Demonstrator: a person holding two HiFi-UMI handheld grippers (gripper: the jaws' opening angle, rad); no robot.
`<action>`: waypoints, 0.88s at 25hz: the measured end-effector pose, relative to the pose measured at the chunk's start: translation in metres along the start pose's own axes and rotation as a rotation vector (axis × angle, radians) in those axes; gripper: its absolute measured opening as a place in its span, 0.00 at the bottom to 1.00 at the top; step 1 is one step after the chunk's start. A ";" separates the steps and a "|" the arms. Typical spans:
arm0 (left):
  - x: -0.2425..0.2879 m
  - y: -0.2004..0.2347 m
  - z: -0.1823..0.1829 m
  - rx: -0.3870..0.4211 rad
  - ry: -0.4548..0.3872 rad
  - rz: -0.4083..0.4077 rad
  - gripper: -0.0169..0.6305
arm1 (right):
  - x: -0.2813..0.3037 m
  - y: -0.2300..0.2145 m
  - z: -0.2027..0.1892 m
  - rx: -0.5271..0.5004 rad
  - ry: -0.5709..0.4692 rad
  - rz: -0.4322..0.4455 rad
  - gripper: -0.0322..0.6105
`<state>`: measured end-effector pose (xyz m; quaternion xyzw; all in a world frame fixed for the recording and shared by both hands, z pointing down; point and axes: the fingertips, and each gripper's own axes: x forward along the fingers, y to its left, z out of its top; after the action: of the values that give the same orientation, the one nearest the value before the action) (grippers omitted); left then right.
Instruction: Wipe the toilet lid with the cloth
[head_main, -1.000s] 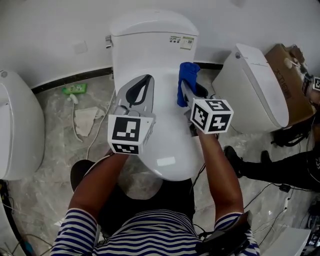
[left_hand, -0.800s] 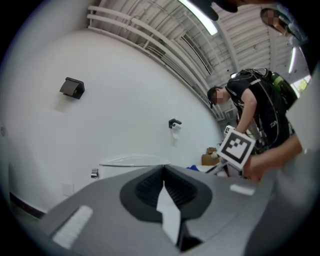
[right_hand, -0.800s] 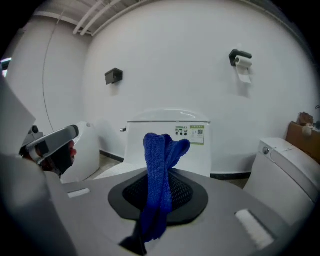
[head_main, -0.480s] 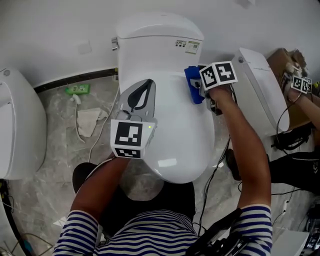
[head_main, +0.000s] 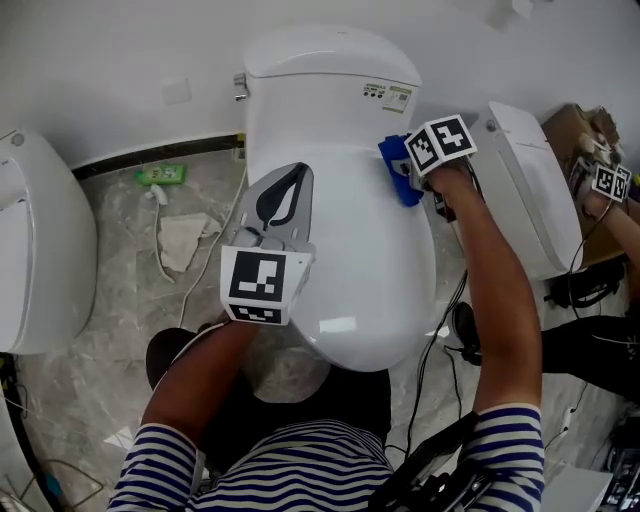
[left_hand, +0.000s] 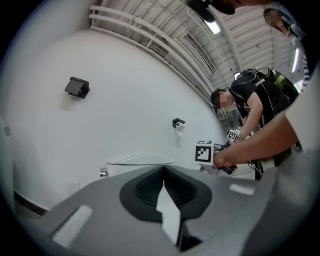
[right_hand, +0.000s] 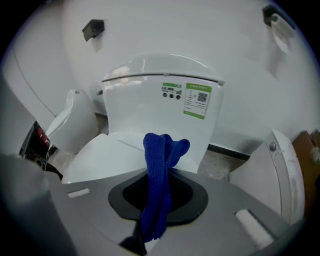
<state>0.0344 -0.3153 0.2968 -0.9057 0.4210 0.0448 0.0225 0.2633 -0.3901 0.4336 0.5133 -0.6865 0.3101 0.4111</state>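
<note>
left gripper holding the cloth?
No, the blue cloth is clamped in the right gripper; the left gripper is shut with nothing in it.

Left grey two-jaw gripper (head_main: 288, 185) on a bent bare forearm (head_main: 195, 375), jaws together, empty, right grey two-jaw gripper (head_main: 407, 172) on an outstretched arm (head_main: 495, 300), jaws clamped on blue terry cloth (right_hand: 157, 195).

The grey marbled floor (head_main: 130, 310) bears a white toilet (head_main: 345, 215) against the wall, a second toilet (head_main: 40, 250) toward its left edge and a third toilet (head_main: 525, 190) toward the right. Left of the middle one lie a green container (head_main: 160, 175), a crumpled pale rag (head_main: 180, 240) and a white cord (head_main: 197, 283).
</note>
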 end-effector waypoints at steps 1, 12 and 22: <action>-0.001 0.002 0.000 0.002 0.003 0.004 0.03 | 0.003 0.008 0.004 -0.049 0.019 0.003 0.14; -0.010 0.013 0.001 0.003 0.007 0.030 0.03 | 0.020 0.030 0.034 -0.384 0.137 -0.153 0.14; -0.014 0.030 0.002 -0.011 0.003 0.064 0.03 | 0.032 -0.001 0.011 -0.250 0.177 -0.154 0.14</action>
<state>0.0025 -0.3239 0.2959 -0.8920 0.4494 0.0467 0.0154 0.2572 -0.4143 0.4571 0.4801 -0.6395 0.2336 0.5532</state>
